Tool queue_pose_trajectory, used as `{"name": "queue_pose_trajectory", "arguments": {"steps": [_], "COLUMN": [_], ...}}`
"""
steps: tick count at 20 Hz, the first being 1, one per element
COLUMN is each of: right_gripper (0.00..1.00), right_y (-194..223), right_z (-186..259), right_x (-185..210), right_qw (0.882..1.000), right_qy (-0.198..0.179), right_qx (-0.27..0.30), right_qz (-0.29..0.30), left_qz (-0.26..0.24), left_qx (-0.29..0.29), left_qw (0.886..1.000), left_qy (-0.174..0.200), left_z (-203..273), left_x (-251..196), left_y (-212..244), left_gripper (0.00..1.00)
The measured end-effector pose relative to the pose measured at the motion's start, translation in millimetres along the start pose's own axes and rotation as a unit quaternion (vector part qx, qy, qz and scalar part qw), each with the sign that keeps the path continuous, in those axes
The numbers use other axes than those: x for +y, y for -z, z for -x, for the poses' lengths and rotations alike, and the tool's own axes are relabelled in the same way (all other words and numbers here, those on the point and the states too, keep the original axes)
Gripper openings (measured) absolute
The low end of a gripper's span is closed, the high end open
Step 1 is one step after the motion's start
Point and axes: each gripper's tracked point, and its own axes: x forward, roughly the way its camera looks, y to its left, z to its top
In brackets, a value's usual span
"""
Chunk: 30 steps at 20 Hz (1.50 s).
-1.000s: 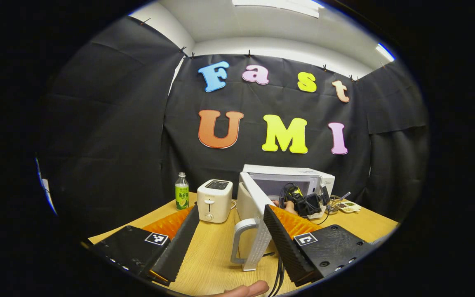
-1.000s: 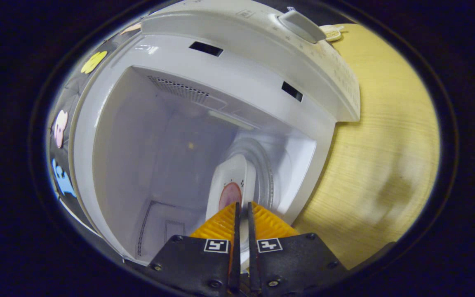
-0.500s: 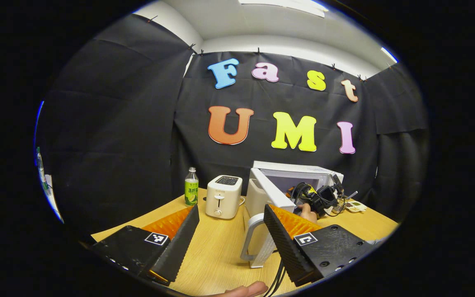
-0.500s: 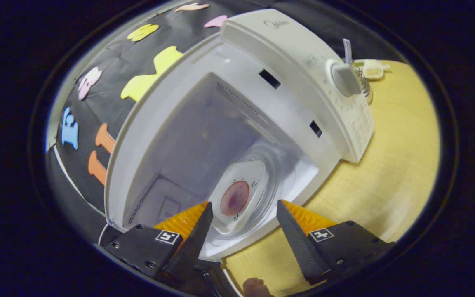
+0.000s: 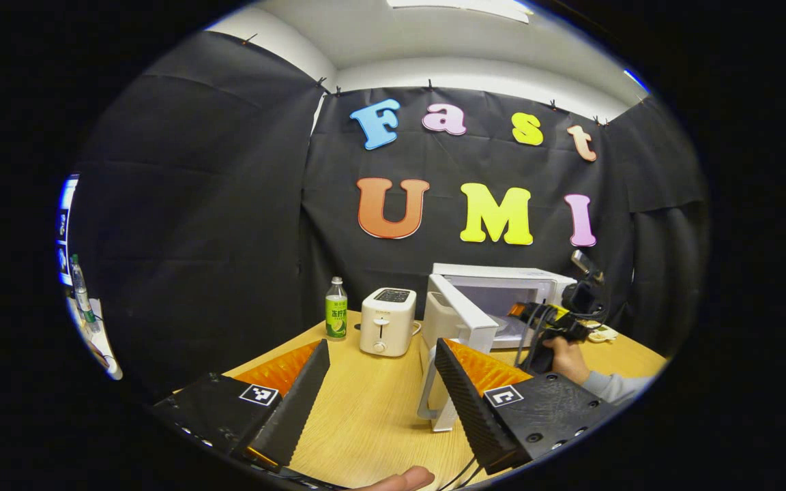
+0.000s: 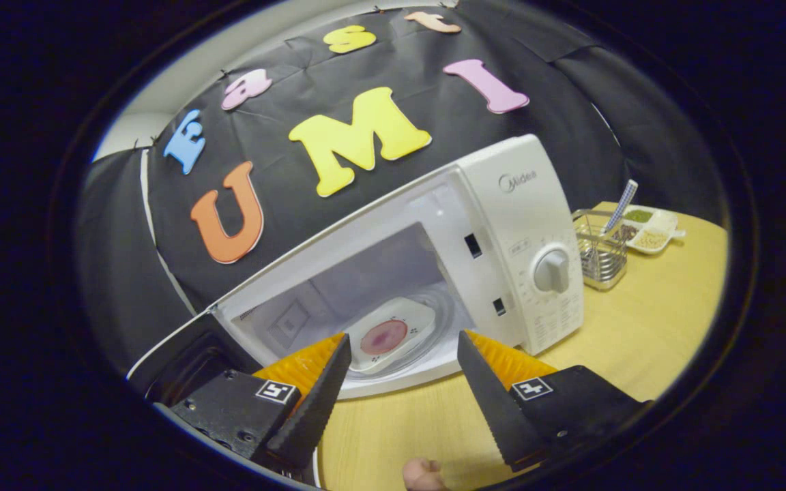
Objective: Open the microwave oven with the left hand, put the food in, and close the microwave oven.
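The right claw is spread wide with nothing between its fingers, hanging just outside the mouth of the microwave. Past its fingertips, the food, a white square tray with a reddish round patch, lies flat on the glass turntable inside the oven. The microwave's door stands swung out to the side, its pale handle pointing toward the front of the counter. Right of the oven's dial sit a small wire basket and, behind it, a white divided dish.

The left claw is also wide open and empty, held above the counter, well short of the door. Beyond it stand a white toaster and a green drink bottle, to the left of the microwave. From that side, the right claw and the hand holding it are in front of the oven's opening.
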Motion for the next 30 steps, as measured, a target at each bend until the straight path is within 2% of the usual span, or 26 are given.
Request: {"name": "queue_pose_trajectory", "arguments": {"steps": [2, 3, 4, 6, 9, 10, 11, 16, 20, 25, 26, 28, 29, 30], "right_gripper": [0.99, 0.99, 0.99, 1.0, 0.99, 0.99, 0.99, 1.0, 0.99, 0.99, 0.89, 0.89, 0.99, 0.99], "right_y": [-19.3, -30.5, -41.5, -61.6, -91.6, -101.1, -106.3, -129.4, -144.9, -135.8, -135.4, -135.4, -136.2, -137.0], "right_z": [26.9, 41.7, 58.5, 95.8, 152.0, 170.0, 186.6, 261.7, 301.6, 327.7, 330.3, 330.9, 332.8, 334.1], "right_x": [-3.8, -7.3, -10.6, -16.0, -29.0, -31.6, -31.2, -37.0, -44.1, -51.4, -56.7, -66.3, -69.3, -75.2], "right_qw": [0.999, 0.998, 0.997, 0.994, 0.986, 0.982, 0.979, 0.968, 0.965, 0.964, 0.966, 0.969, 0.97, 0.971], "right_qy": [-0.015, -0.021, -0.025, -0.036, -0.045, -0.053, -0.064, -0.097, -0.084, -0.087, -0.081, -0.074, -0.074, -0.069], "right_qx": [-0.011, -0.021, -0.028, -0.043, -0.073, -0.083, -0.089, -0.103, -0.135, -0.124, -0.121, -0.117, -0.115, -0.112], "right_qz": [0.038, 0.056, 0.071, 0.091, 0.145, 0.161, 0.174, 0.207, 0.21, 0.217, 0.215, 0.206, 0.203, 0.201], "left_qz": [-0.006, -0.008, -0.009, -0.016, -0.024, -0.023, -0.022, -0.029, 0.002, -0.002, -0.002, -0.009, -0.011, -0.013], "left_qx": [0.0, -0.004, -0.004, -0.007, -0.004, 0.0, 0.005, 0.032, 0.052, 0.054, 0.052, 0.049, 0.047, 0.05], "left_qw": [1.0, 1.0, 1.0, 1.0, 1.0, 1.0, 1.0, 0.999, 0.997, 0.997, 0.997, 0.996, 0.995, 0.994], "left_qy": [-0.012, -0.009, -0.006, -0.012, -0.002, 0.007, 0.01, 0.029, 0.051, 0.06, 0.064, 0.078, 0.084, 0.092], "left_z": [-1.1, -2.4, -6.0, -14.5, -32.9, -38.2, -42.6, -64.8, -80.7, -86.0, -86.2, -87.5, -90.5, -93.0], "left_x": [3.8, 2.6, -1.2, 1.6, -3.0, -7.8, -9.2, -20.0, -33.8, -48.2, -54.5, -70.6, -78.6, -88.4], "left_y": [2.9, 2.4, 4.1, 7.5, 19.6, 24.8, 30.9, 59.4, 78.0, 85.7, 84.6, 83.6, 83.6, 84.4], "left_gripper": [0.93, 0.79, 0.88, 0.6, 0.32, 0.12, 0.0, 0.0, 0.0, 0.0, 0.0, 0.0, 0.0, 0.0]}}
